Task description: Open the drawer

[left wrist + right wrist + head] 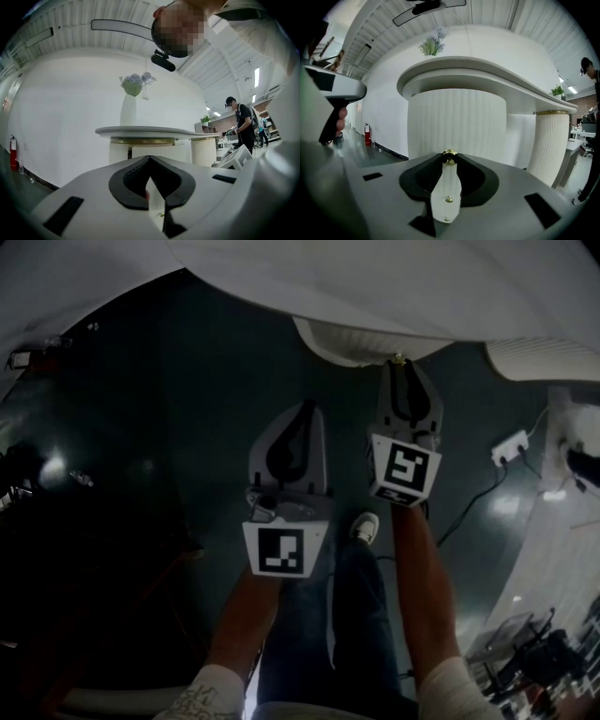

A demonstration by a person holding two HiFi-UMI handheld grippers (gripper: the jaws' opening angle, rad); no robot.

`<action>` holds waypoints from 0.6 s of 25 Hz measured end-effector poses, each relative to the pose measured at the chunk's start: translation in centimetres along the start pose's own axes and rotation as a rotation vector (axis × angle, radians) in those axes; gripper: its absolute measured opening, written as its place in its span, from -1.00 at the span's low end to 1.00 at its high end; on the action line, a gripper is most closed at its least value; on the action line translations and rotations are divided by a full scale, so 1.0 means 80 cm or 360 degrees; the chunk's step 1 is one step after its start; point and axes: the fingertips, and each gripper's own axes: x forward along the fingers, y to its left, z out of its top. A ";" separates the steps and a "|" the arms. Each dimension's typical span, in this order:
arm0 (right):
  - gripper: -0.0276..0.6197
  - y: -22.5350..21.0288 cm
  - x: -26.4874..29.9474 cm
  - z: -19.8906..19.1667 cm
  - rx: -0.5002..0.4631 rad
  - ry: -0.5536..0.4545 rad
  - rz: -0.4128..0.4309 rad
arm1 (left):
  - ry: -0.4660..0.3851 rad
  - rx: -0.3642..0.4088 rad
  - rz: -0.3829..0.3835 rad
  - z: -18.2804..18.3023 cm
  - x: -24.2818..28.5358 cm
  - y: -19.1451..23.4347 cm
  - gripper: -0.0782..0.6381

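**Squarely on the knob: right gripper clamped at the drawer front**

Nearest to the camera in the head view, the person's two bare forearms reach toward the white counter (375, 277), with a leg and a pale shoe (366, 526) between them on the dark floor (187, 409).

The left gripper (305, 409) hangs short of the counter, clear of its base. In the left gripper view its jaws are pressed together at the tips (150, 159) with nothing between them.

The right gripper (400, 362) reaches further, up to the counter's base. Its jaws are closed on a small gold knob (449, 154), which sits pinched right at their tips. That knob is fixed to the drawer (457, 122), a curved, ribbed white front directly beneath the counter's overhanging top (487, 77). From above, the same ribbed front (361, 343) shows just under the counter's edge. Whether it has been drawn out at all cannot be told.

Another ribbed column (551, 145) with a gold band stands under the counter's far end. On top of the counter rests a white vase (128, 110) with pale flowers (136, 83). Beyond the counter a person in a dark cap (243, 124) stands, and a red fire extinguisher (368, 135) sits by the wall behind it.
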 end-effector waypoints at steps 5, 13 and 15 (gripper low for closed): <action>-0.60 0.007 -0.037 -0.013 -0.0007 0.0019 0.0018 | -0.0017 0.0011 0.0010 0.004 -0.014 -0.009 -0.79; -0.59 0.014 -0.102 -0.034 0.0020 0.0057 0.0038 | -0.0024 0.0005 0.0036 0.004 -0.050 -0.029 -0.79; -0.60 0.015 -0.117 -0.040 0.0026 0.0063 0.0034 | -0.0012 -0.0003 0.0050 0.002 -0.062 -0.032 -0.79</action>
